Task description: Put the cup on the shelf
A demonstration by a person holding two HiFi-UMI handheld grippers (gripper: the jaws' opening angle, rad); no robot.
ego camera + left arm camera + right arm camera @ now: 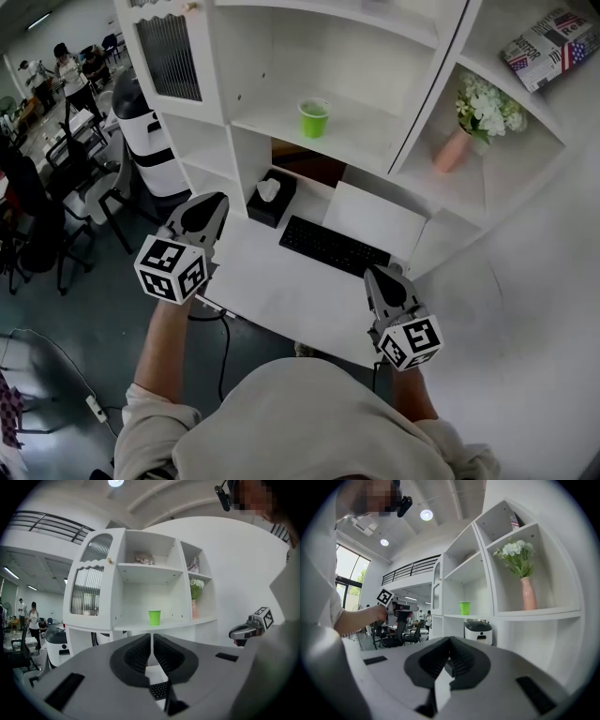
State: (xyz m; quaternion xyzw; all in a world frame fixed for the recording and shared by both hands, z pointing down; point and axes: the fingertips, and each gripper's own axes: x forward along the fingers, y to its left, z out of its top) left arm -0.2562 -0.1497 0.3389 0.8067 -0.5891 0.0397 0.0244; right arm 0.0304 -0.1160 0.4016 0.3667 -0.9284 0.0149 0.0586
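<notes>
Green cup [313, 118] upright on middle shelf [367, 141], bare shelf board both sides, wall behind. Left tongs [208, 208] together, nothing between, just beside desk [281, 295] left edge. Right tongs [380, 277] together, nothing between, above desk front edge near keyboard [333, 247]. Tissue box [271, 198] beside keyboard's left end, below shelf.
</notes>
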